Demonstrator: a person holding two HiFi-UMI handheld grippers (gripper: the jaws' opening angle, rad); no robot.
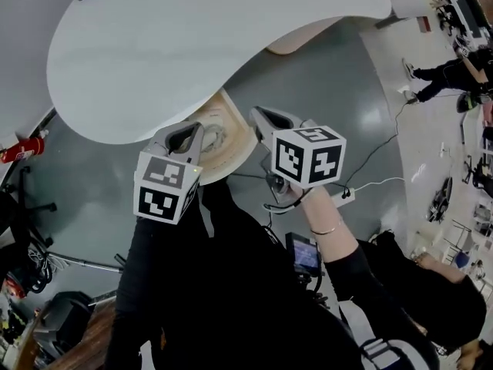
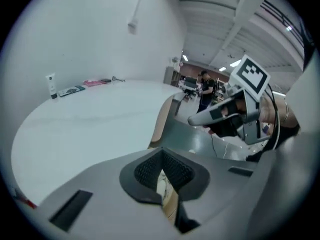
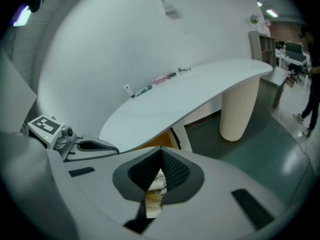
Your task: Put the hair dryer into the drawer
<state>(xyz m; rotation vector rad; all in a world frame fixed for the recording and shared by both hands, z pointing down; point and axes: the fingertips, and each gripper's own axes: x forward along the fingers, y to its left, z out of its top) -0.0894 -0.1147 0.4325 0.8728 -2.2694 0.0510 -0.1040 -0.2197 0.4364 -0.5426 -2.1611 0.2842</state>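
A light wooden drawer [image 1: 237,139] stands pulled out from under the white curved table [image 1: 192,37]. A pale, rounded object [image 1: 214,136] lies inside it; I cannot tell for sure that it is the hair dryer. My left gripper [image 1: 185,139] hangs over the drawer's left side and my right gripper [image 1: 266,122] over its right edge. Each gripper view shows the pads met at the tip with nothing between them: left gripper [image 2: 162,156], right gripper [image 3: 161,154]. A sliver of drawer wood and the pale object shows below the pads.
The table's ribbed pedestal [image 3: 240,109] stands to the right on the green floor. Small items, including a tube [image 2: 51,85], lie along the table's far edge. A power strip and cables [image 1: 343,196] lie on the floor. People stand at the far right.
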